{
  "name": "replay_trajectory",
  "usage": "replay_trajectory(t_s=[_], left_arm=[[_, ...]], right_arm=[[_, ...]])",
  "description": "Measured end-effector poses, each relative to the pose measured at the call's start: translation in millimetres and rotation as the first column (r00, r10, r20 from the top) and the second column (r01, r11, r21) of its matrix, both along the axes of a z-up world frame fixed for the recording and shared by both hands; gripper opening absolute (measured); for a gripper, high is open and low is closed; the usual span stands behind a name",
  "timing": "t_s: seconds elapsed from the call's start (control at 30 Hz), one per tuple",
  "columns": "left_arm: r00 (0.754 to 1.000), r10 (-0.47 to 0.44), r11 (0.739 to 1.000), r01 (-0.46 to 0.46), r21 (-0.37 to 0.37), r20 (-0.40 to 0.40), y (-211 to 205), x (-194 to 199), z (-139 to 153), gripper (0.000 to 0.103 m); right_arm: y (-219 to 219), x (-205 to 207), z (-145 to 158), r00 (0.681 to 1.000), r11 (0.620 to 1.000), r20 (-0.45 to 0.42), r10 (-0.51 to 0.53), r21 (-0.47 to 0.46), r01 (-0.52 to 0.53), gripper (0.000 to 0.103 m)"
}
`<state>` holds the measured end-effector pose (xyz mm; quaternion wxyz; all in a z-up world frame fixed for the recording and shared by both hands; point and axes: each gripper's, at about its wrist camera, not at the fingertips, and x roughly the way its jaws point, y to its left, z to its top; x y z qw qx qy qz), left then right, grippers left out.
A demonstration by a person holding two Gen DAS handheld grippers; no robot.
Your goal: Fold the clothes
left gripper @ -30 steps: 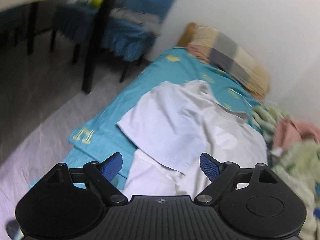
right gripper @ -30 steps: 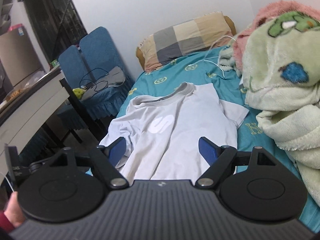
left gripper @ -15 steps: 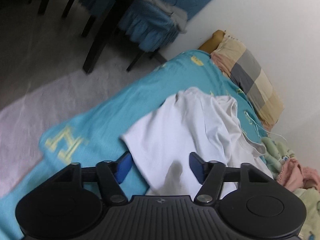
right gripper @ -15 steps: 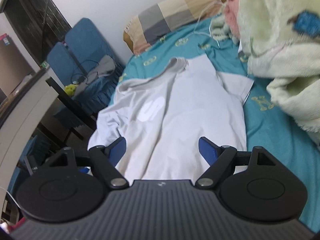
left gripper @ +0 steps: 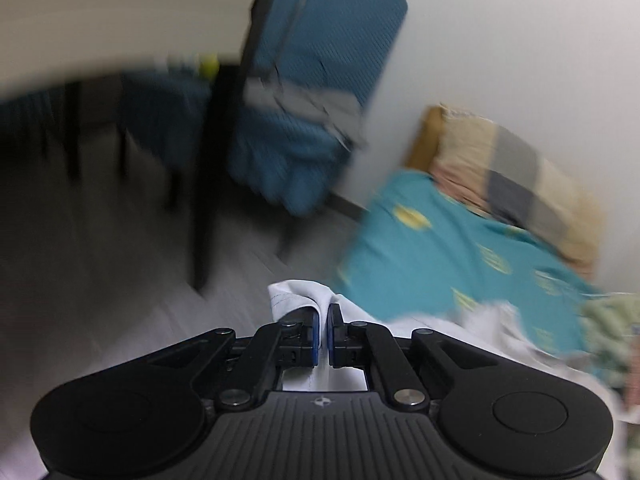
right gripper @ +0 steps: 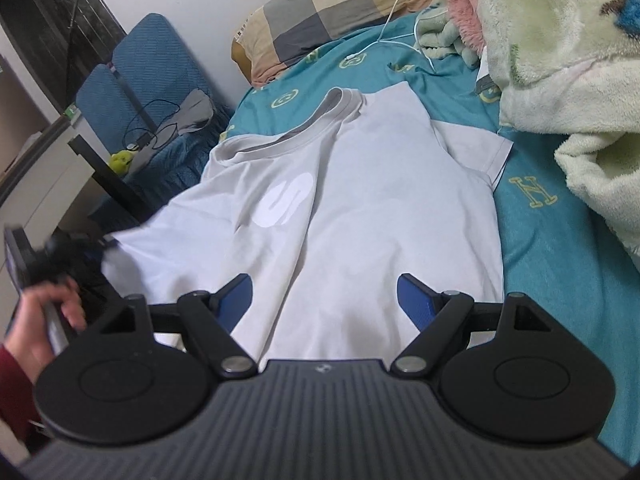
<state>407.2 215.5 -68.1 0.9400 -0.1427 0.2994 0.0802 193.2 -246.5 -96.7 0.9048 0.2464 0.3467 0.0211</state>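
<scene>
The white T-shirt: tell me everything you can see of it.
The T-shirt is white, thin, soft-looking cloth with a ribbed round collar, short sleeves and a pale glossy logo on the chest. It lies front up on the teal bedsheet, collar toward the pillow, loosely creased down the middle. Its right sleeve lies flat; the left gripper, whose jaws have just closed, pinches a bunched edge of the cloth. The right gripper is open above the hem.
</scene>
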Motion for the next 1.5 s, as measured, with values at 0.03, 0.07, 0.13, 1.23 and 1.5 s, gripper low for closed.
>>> replay_trajectory(t_s=[0.03, 0.07, 0.13, 1.23, 1.5], left_arm=[[1.0, 0.028, 0.998, -0.027, 0.055, -0.01, 1, 11, 2, 0.004], [0.998, 0.056, 0.992, -0.053, 0.11, -0.019, 1, 21, 3, 0.004], [0.994, 0.106, 0.974, -0.097, 0.204, -0.036, 1, 40, 1, 0.005], [0.592, -0.387, 0.921, 0.291, -0.26, -0.707, -14, -245, -35, 0.064], [0.475, -0.405, 0.881, 0.431, -0.195, -0.781, -62, -260, -25, 0.011]], right_arm=[[1, 2, 0, 1.0, 1.0, -0.002, -0.006, -0.01, 0.006, 0.081], [1, 3, -1, 1.0, 1.0, -0.002, -0.01, -0.019, 0.01, 0.081], [1, 7, -3, 1.0, 0.999, -0.001, -0.019, -0.037, 0.019, 0.081], [-27, -47, 32, 0.991, 0.991, 0.087, -0.1, -0.078, 0.107, 0.081], [-55, -56, 34, 0.978, 0.982, 0.096, -0.187, -0.01, 0.188, 0.081]])
